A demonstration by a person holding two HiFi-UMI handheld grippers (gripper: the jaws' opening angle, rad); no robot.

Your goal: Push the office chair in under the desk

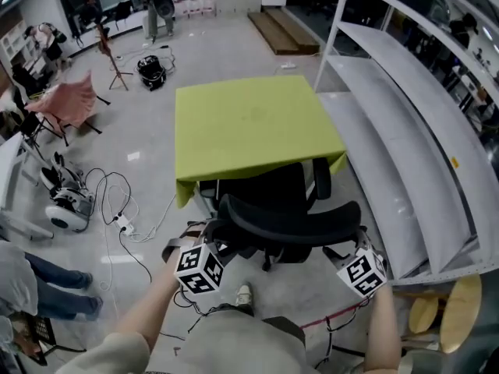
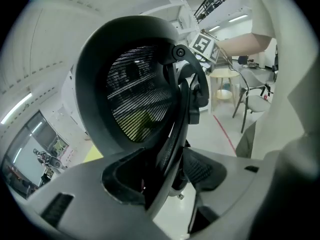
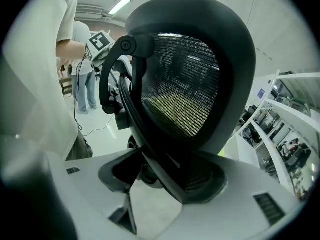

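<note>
A black office chair stands in front of the desk [image 1: 249,127], which has a lime-green top. The chair's seat reaches partly under the desk's near edge, and its curved backrest [image 1: 292,226] faces me. My left gripper [image 1: 221,240] holds the left edge of the backrest, and my right gripper [image 1: 350,245] holds the right edge. In the left gripper view the mesh backrest [image 2: 135,96] fills the middle and its frame edge runs down between the jaws of the left gripper [image 2: 160,184]. The right gripper view shows the same backrest [image 3: 187,94], its rim pinched in the right gripper [image 3: 167,179].
A white shelving rack [image 1: 405,131] stands close along the desk's right side. A round wooden stool [image 1: 456,302] is at the lower right. Cables and a power strip [image 1: 121,224], a white wheeled device [image 1: 66,209] and a person's legs [image 1: 47,283] are on the left.
</note>
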